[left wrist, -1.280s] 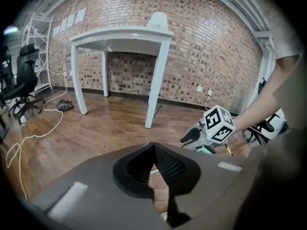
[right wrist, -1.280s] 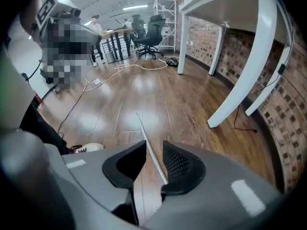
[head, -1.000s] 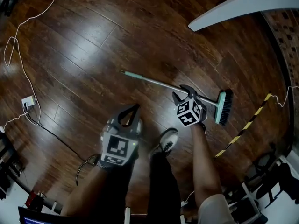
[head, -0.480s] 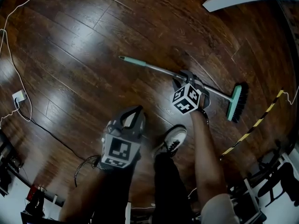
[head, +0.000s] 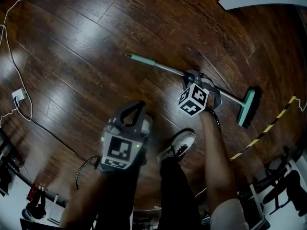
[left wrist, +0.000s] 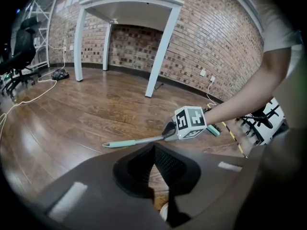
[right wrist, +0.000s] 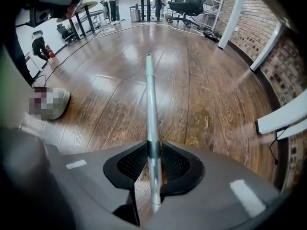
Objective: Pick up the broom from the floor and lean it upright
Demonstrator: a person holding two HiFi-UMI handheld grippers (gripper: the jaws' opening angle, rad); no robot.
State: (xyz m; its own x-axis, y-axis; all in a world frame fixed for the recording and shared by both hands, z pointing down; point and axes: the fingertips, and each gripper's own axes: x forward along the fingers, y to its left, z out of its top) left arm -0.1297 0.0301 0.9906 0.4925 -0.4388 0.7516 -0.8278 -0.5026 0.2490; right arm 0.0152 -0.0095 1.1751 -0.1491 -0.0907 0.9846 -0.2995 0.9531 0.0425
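Lying flat on the dark wooden plank floor point(head: 81, 37), the silver-handled broom with mint-green grip and brush head point(head: 165, 69) has its head at the right of the head view. The right gripper point(right wrist: 153, 153) points down; its jaws have just been closing, and their pads clamp the metal handle near mid-length. The left gripper point(left wrist: 154, 150) hovers near the person's white shoe point(head: 180, 145), jaws together, nothing between them.

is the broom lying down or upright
Lying down: the broom stretches flat along the floor; the right tool has just been closing on its handle.
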